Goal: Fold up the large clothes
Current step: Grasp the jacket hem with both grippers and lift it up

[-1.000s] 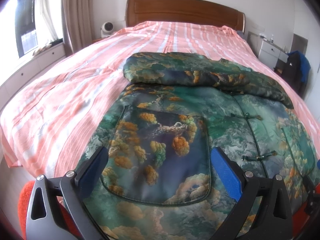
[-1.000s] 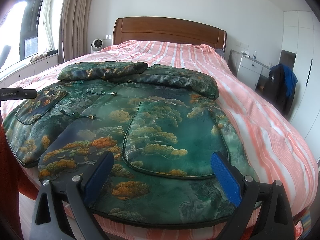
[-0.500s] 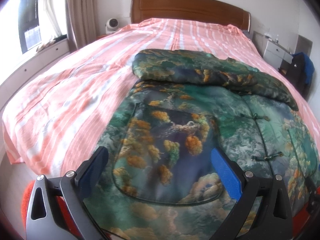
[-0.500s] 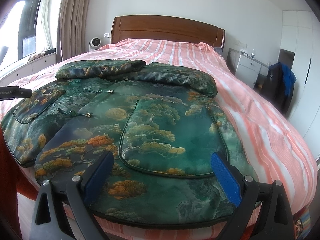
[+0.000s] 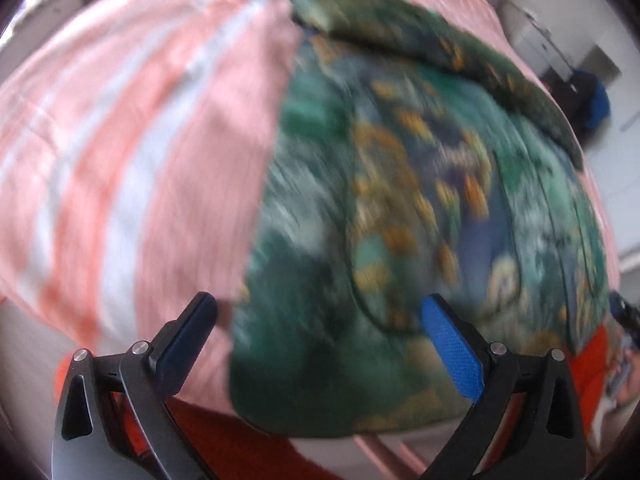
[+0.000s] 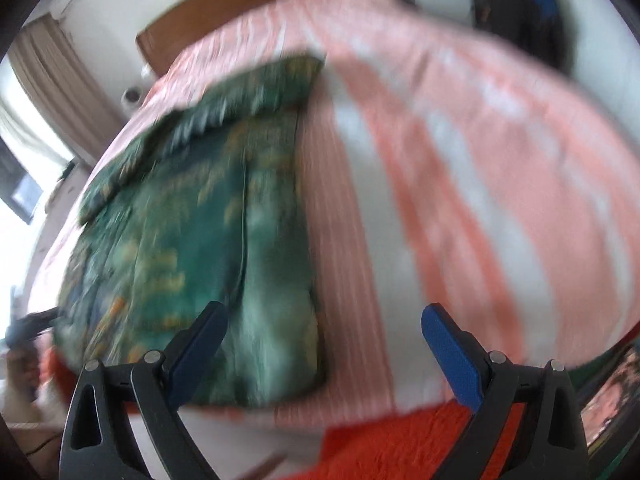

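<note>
Pink-and-white striped bedding (image 5: 132, 168) fills both blurred views, with a wooden headboard (image 6: 224, 20) at the far end in the right wrist view and a beige curtain (image 6: 56, 68) by the window on the left. Spread flat on the bed lies the big green jacket (image 5: 400, 220), patterned in orange and gold, its folded sleeves forming a dark band across the top. A large patch pocket (image 5: 408, 216) shows on the near panel, though smeared by motion. The left gripper (image 5: 320, 332) hangs over the jacket's lower left corner, jaws spread wide, nothing between them; its left finger sits beside the hem edge over the pink sheet. The right gripper (image 6: 324, 340) hovers above the jacket's lower right corner, jaws equally wide apart and empty, the garment's edge running up between the fingers. Below both, an orange-red rug (image 6: 392, 436) covers the floor at the foot of the bed. A dark garment with blue (image 6: 524, 4) hangs in the far corner of the room.
</note>
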Motion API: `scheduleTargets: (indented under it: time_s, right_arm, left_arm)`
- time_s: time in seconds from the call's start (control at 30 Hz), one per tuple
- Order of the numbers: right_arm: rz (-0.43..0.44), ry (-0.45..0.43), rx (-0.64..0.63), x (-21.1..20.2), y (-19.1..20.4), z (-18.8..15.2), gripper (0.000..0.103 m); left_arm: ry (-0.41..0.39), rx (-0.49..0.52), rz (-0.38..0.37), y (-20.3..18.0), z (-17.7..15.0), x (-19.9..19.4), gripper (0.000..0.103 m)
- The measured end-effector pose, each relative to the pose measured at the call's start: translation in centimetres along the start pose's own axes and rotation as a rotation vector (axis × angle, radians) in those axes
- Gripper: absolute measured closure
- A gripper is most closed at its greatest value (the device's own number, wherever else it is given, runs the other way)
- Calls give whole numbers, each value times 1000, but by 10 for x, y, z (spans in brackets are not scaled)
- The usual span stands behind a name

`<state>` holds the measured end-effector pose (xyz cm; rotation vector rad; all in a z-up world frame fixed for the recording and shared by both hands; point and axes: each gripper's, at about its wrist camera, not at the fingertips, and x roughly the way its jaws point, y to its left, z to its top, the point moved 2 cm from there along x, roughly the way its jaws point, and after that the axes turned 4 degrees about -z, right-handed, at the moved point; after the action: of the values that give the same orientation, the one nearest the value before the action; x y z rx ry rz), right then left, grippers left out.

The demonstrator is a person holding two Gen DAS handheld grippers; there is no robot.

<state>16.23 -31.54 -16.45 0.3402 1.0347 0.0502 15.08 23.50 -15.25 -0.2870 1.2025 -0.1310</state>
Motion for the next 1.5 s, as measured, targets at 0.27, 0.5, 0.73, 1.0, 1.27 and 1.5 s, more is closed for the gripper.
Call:
scheduleTargets:
  time_s: [0.27, 0.5, 0.73, 1.0, 1.27, 1.5]
  right_arm:
    - [117, 150, -81, 24, 25, -1, 42]
    - [109, 180, -129, -3, 38, 3, 89]
    - [191, 248, -104, -25, 36, 11, 89]
    - [208, 391, -171, -54, 33, 9, 90]
    - [393, 250, -43, -78, 32, 99, 92]
    - [397, 37, 24, -17, 56, 270, 92]
  left_arm:
    - [37, 102, 43, -22, -26, 1, 43]
    - [4, 48, -66, -12, -36, -47, 90]
    - [72, 131, -92, -12, -36, -73, 91]
    - [192, 196, -77, -8, -34, -75, 92]
    - [-25, 99, -276, -1, 124, -133, 93]
    - [-242, 27, -204, -28, 311, -88, 70]
